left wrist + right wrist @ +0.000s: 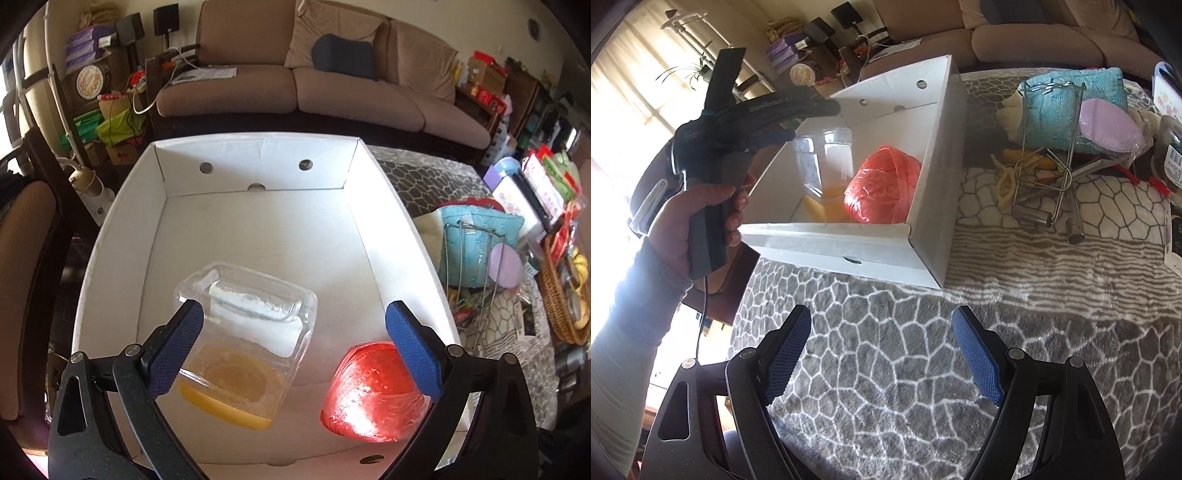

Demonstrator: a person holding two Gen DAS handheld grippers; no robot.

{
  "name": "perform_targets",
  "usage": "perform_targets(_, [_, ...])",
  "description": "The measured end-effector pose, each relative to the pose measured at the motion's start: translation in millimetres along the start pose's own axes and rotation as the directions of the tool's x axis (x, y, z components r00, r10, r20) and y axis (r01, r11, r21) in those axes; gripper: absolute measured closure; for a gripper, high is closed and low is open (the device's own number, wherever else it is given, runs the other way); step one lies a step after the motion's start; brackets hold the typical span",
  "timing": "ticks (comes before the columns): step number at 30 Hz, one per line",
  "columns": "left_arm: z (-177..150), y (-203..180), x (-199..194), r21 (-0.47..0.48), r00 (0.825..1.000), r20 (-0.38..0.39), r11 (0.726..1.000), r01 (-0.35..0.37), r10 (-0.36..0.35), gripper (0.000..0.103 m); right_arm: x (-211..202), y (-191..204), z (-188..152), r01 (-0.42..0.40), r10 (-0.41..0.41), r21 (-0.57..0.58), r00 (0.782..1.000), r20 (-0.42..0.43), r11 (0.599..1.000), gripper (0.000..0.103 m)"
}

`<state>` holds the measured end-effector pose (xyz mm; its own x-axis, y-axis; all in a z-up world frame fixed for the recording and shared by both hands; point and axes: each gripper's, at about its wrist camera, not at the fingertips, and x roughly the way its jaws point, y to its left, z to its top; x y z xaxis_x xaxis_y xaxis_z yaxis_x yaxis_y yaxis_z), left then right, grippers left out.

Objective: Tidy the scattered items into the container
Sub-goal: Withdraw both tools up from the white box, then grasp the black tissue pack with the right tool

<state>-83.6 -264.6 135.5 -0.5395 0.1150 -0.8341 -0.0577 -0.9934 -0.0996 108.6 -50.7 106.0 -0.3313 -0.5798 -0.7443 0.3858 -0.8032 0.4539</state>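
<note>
From the left wrist, the left gripper [293, 328] hangs over the near end of the white cardboard box [255, 158] with its blue ribbed pads spread wide and gripping nothing. A clear plastic jar [245, 332] with a yellow lid lies on its side on the box floor just beyond the left pad, its length running towards the camera, and a glossy red ball of ribbon [373, 391] sits beside it under the right pad.

From the right wrist, the right gripper [882, 356] is open and empty above a grey cobble-patterned cloth [886, 369]. The remaining clutter lies to the right of the box: a wire rack [1047, 147] and a teal towel [1071, 99]. By my judgement, the right hand is nearer to these.
</note>
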Motion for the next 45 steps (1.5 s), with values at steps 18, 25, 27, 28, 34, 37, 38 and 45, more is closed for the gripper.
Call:
perform_targets(18, [-78.6, 7.3, -73.9, 0.037, 0.998, 0.055, 0.999, -0.040, 0.038, 0.004, -29.2, 44.9, 30.3, 0.030, -0.021, -0.090, 0.995, 0.095, 0.996, 0.021])
perform_targets(25, [-104.5, 11.1, -115.0, 0.026, 0.996, 0.081, 0.999, -0.036, 0.034, 0.004, -51.2, 71.1, 30.3, 0.031, -0.014, -0.120, 0.991, 0.133, 0.992, 0.021])
perform_targets(27, [-111.4, 9.0, -124.3, 0.027, 0.996, 0.086, 0.999, -0.036, 0.034, 0.004, -57.5, 77.6, 27.5, 0.030, -0.012, -0.129, 0.990, 0.142, 0.991, 0.021])
perform_targets(28, [-115.2, 8.0, -128.8, 0.026, 0.996, 0.087, 0.999, -0.034, 0.031, 0.004, -61.2, 80.8, 25.6, 0.031, -0.011, -0.135, 0.989, 0.145, 0.990, 0.021])
perform_targets(34, [-141.0, -2.2, -151.4, 0.002, 0.995, 0.101, 1.000, -0.006, 0.005, 0.004, -79.1, 87.2, 14.3, 0.032, -0.009, -0.144, 0.987, 0.158, 0.989, 0.021])
perform_targets(37, [-153.0, -12.8, -160.1, -0.021, 0.994, 0.109, 0.999, 0.025, -0.022, 0.004, -87.3, 80.7, 7.8, 0.036, -0.014, -0.136, 0.987, 0.162, 0.990, 0.021])
perform_targets(38, [-157.1, -17.6, -162.5, -0.029, 0.993, 0.116, 0.999, 0.042, -0.038, 0.004, -89.9, 75.7, 5.4, 0.038, -0.017, -0.127, 0.987, 0.162, 0.991, 0.021])
perform_targets(45, [-175.0, -80.7, -151.6, 0.012, 0.984, 0.131, 0.992, 0.122, -0.123, 0.001, -111.5, 10.8, -14.7, 0.098, -0.092, -0.029, 0.981, 0.173, 0.995, 0.021])
